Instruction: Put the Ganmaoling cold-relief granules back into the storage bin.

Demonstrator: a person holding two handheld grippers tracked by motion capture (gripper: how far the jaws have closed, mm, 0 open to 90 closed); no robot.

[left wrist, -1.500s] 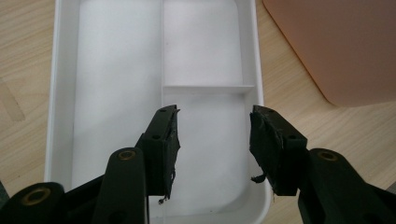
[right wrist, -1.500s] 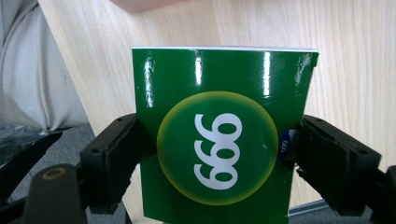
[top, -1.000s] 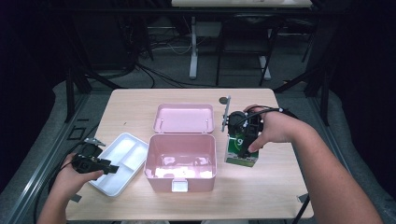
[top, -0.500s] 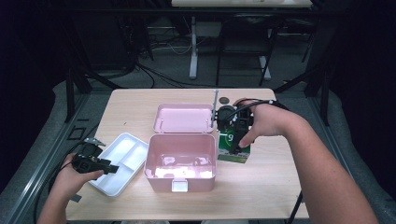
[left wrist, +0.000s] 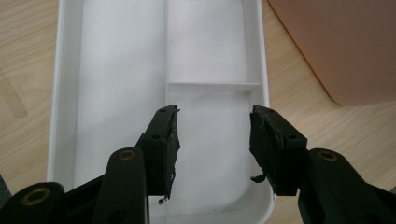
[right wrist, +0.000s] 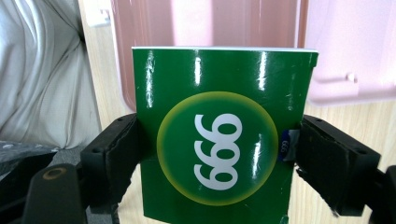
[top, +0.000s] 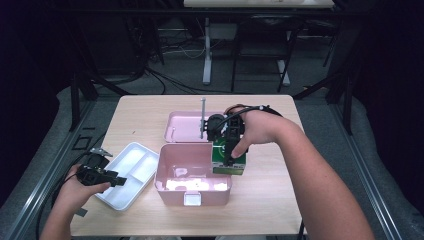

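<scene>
Green packaging fills the space between the right gripper's [right wrist: 219,154] jaws: a glossy green box [right wrist: 219,135] with a yellow-ringed circle and white digits printed on its face. Both black pads press against the box's opposite sides, so the tongs are clamped on it. From the high view, the right gripper [top: 228,157] holds the green box [top: 229,161] at the right rim of the pink case [top: 192,172], partly over the case's open tub and partly over the table [top: 270,200] just beside it. Whether the box's bottom edge touches the case's rim cannot be told. The case's lid [top: 182,127] lies folded back flat behind the tub, away from the person, and the right hand [top: 255,131] sits above the lid's right end.

To the left of the pink case lies a white tray [top: 127,172] with divided compartments, its near corner close to the case's left wall. The left gripper [top: 102,176] hovers at the tray's left edge, farther from the case than the tray is. In the left gripper view its jaws stand well apart with nothing between them, the left gripper [left wrist: 215,135] hanging over the white tray [left wrist: 65,93], whose compartments are bare, with the pink case [left wrist: 345,46] at the upper right.
</scene>
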